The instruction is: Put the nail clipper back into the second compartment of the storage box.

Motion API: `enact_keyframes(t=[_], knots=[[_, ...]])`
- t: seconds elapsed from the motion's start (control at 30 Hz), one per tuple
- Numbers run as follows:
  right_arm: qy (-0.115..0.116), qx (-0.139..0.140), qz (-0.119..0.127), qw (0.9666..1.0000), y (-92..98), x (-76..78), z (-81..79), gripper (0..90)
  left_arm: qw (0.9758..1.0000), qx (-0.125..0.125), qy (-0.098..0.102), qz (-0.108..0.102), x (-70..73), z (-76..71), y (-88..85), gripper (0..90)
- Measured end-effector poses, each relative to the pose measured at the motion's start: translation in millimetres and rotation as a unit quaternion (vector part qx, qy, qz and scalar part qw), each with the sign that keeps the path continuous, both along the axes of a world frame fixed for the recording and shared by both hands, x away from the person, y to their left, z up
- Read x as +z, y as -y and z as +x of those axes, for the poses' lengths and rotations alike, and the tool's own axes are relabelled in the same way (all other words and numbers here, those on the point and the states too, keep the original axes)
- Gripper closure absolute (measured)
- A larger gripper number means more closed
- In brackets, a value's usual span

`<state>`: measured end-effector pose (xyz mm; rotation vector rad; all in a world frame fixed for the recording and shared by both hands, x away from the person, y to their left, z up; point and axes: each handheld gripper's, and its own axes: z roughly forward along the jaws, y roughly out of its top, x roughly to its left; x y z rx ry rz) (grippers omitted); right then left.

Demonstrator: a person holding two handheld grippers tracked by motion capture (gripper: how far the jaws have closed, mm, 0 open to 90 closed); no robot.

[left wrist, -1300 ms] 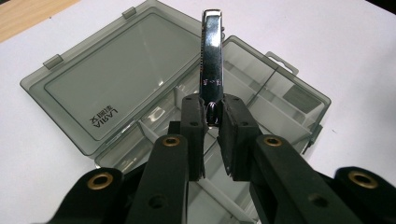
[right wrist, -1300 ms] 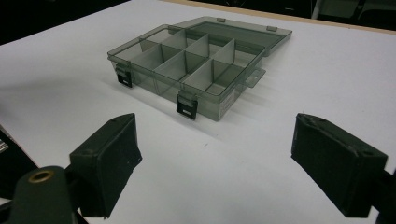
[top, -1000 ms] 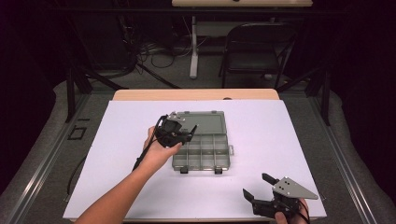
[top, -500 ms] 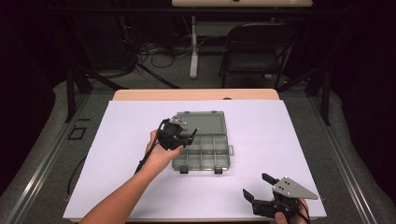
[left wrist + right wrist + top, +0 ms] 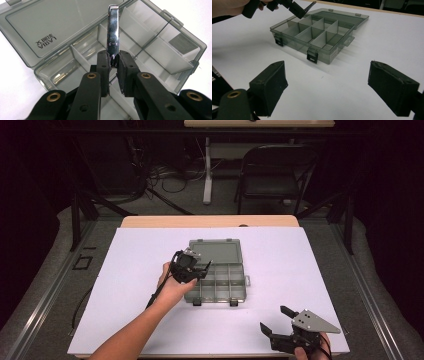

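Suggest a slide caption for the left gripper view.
Left gripper holds a shiny metal strip above an open compartment box.

The high view looks forward and down over the table. The left gripper view sits close above the box, facing into it. The right gripper view looks level from farther off. All 3 views share the box.

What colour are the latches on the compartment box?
Black, against the smoky grey box; the latches show best in the right gripper view.
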<state>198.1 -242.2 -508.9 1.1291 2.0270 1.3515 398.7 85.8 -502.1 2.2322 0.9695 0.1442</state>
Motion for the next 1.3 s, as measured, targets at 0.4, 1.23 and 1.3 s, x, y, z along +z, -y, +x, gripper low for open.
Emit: enact_keyframes(t=[0.4, 1.23, 1.3], knots=[[0.001, 0.002, 0.000, 1.0000, 0.0, -0.3, 0.3, 14.7, 0.9998, 0.016, -0.014, -0.003, -7.2, 2.0, -0.8, 80.0], [-0.002, 0.002, -0.002, 1.0000, 0.3, 0.5, -0.3, 14.7, 0.9996, 0.021, -0.016, -0.005, -8.7, 3.0, 0.4, 79.6], [-0.005, 0.004, -0.002, 1.0000, 0.6, 0.8, -0.4, 14.6, 0.9996, 0.022, -0.015, -0.004, -8.4, 2.6, 0.5, 79.4]])
